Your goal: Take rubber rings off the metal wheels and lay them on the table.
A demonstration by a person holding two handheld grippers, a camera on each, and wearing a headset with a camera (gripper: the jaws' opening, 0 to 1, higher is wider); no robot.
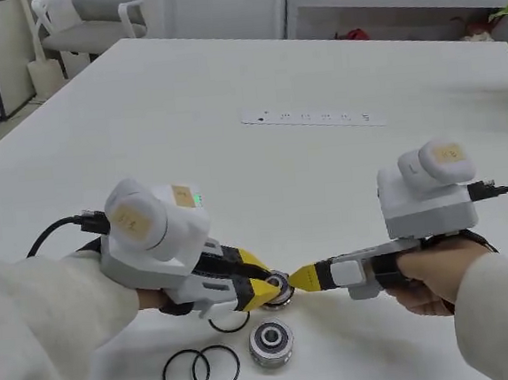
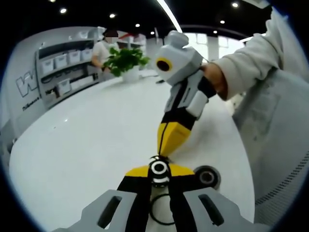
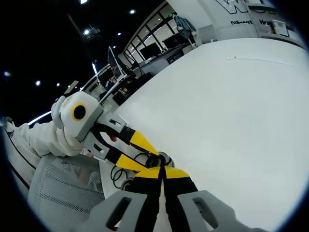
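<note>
Wheel [image 2: 159,169] silver, dark hub, clamped by left gripper [image 1: 271,283] (rings [image 1: 201,371] thin, black)

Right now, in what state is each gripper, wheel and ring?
left gripper: shut on held wheel
right gripper: shut, tip against held wheel
held wheel: clamped between left jaws
second wheel: lying free on table
two rubber rings: off, flat on table, overlapping
third ring: on table, partly hidden

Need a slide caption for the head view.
Left gripper holds a wheel, the shut right gripper touching it; a second wheel and loose rings lie on the table.
</note>
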